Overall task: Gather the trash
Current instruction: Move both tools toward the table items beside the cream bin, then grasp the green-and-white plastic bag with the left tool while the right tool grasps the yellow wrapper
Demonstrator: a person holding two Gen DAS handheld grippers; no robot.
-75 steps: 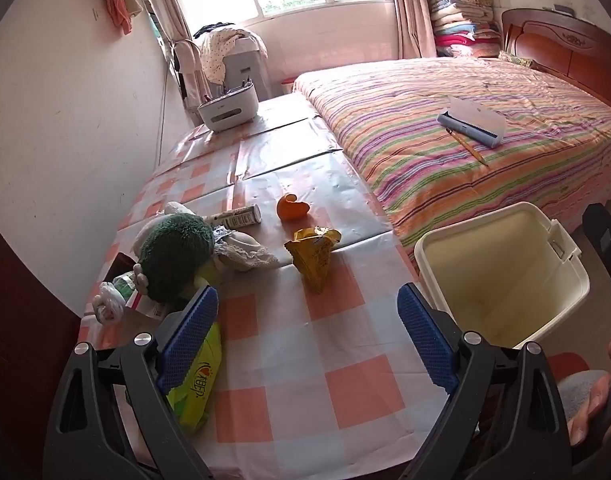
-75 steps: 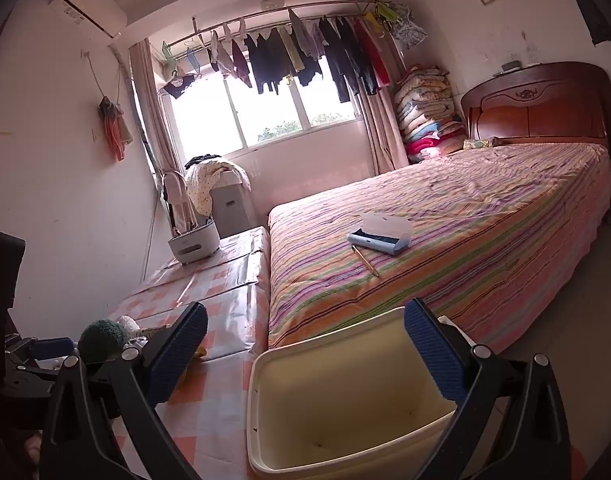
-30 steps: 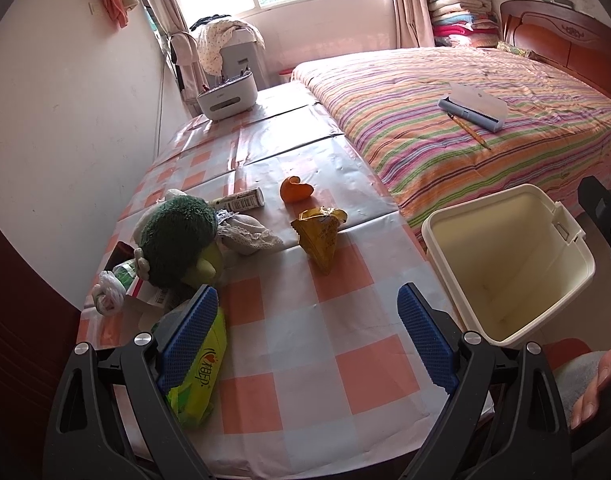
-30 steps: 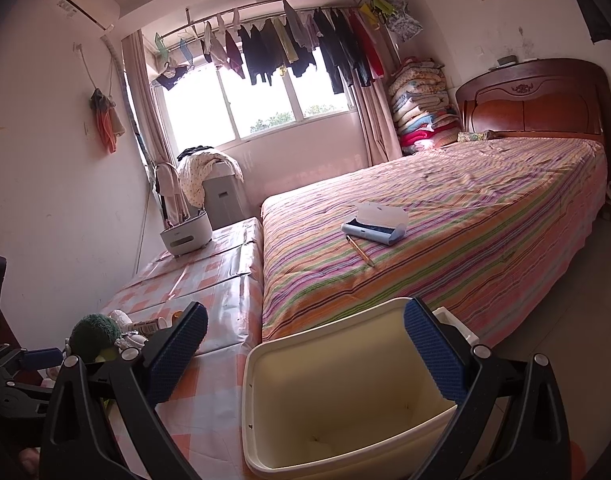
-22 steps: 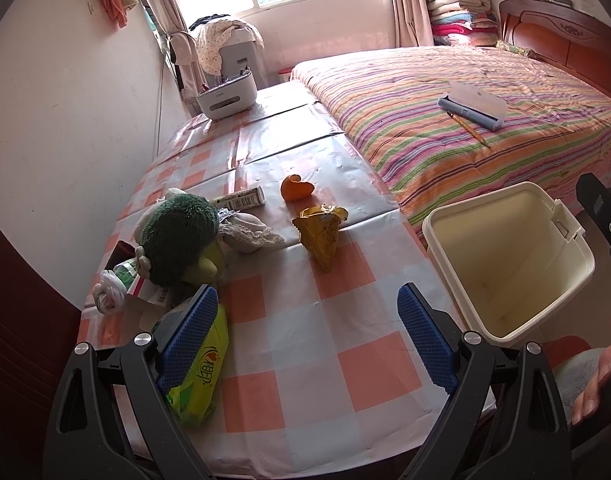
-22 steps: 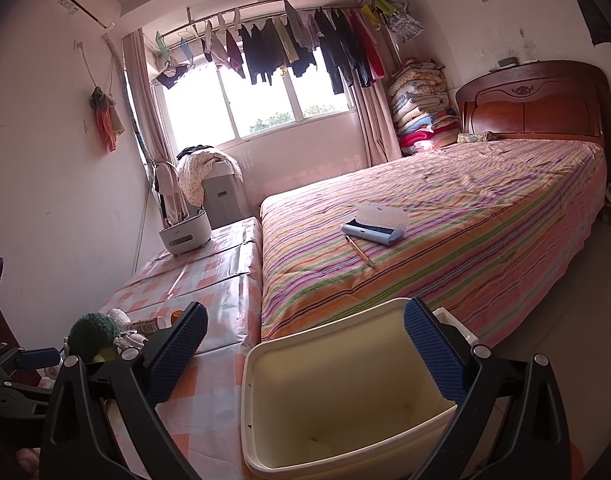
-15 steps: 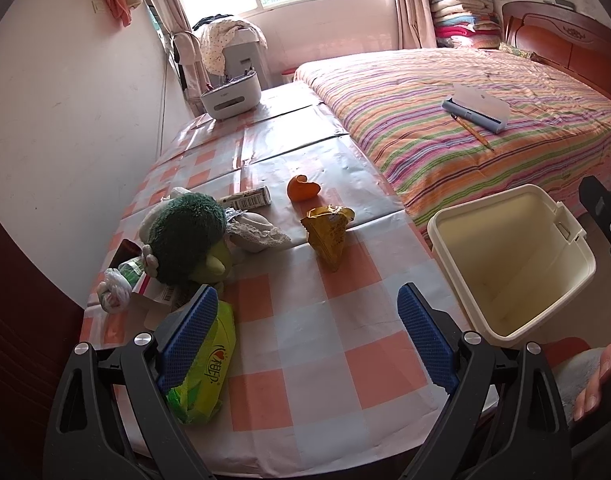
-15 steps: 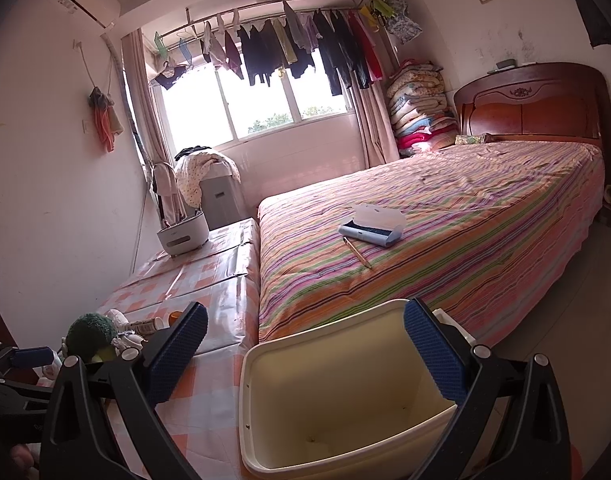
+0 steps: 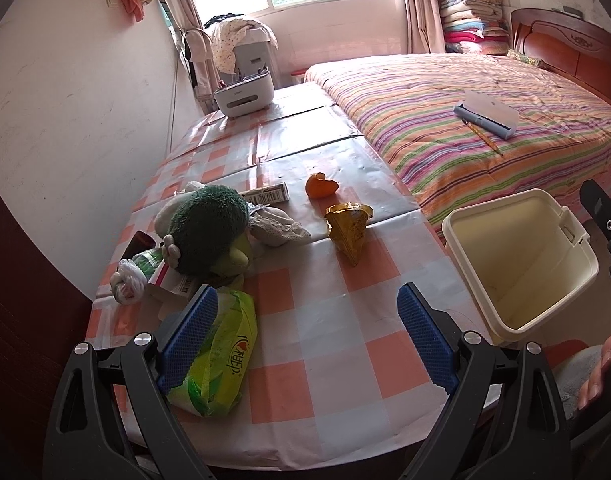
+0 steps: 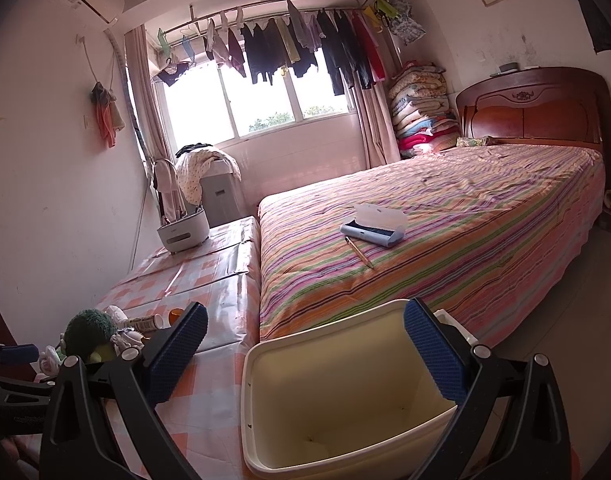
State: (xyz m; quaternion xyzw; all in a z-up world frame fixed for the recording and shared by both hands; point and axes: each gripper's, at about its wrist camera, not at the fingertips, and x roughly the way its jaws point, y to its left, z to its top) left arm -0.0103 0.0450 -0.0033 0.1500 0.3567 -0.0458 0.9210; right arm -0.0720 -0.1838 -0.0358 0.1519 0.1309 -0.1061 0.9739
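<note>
While the right gripper (image 10: 305, 354) gapes empty over the bin (image 10: 265, 360), the left gripper (image 9: 305, 336), spread wide, sits nearer the yellow wrapper (image 9: 347, 226), straight ahead on the surface (image 9: 345, 352)

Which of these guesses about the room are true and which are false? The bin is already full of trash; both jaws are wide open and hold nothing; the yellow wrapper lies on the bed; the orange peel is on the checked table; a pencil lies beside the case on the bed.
1. The cream bin is full of trash. False: its inside looks empty in both views.
2. The left gripper and the right gripper have their jaws wide open, holding nothing. True.
3. The yellow wrapper lies on the bed. False: it sits on the checked table, near the orange peel.
4. The orange peel is on the table. True.
5. A pencil lies beside the blue case on the striped bed. True.
</note>
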